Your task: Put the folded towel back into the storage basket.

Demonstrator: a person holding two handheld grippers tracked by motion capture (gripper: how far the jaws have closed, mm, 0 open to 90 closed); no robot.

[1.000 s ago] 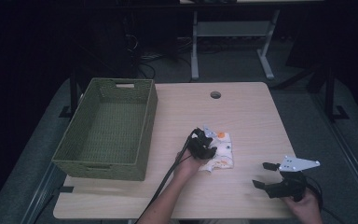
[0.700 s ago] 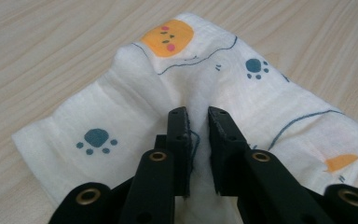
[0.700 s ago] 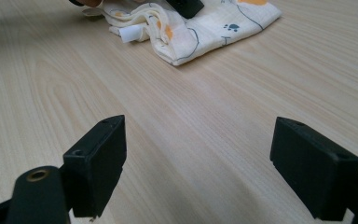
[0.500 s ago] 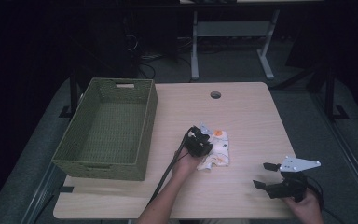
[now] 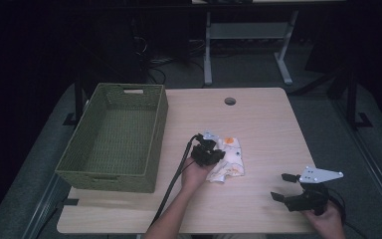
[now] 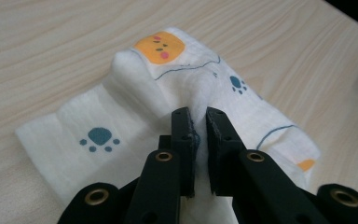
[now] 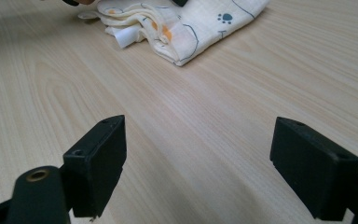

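cloth (image 6: 135, 100): soft matt gauze weave | table (image 7: 214, 121): smooth wood-grain | basket (image 5: 114, 139): rough green wicker

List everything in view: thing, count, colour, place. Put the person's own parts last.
cloth: one, white with blue paw prints and orange faces, crumpled near the table's middle
basket: one, green woven, left part of the table
table: one, light wood, with a round hole near its far edge
desk frame: one, pale grey, on the floor beyond the table
left gripper: one, black, jaws pinching a fold of the cloth
right gripper: one, black, jaws wide apart, near right corner
forearm: one, entering from the bottom edge
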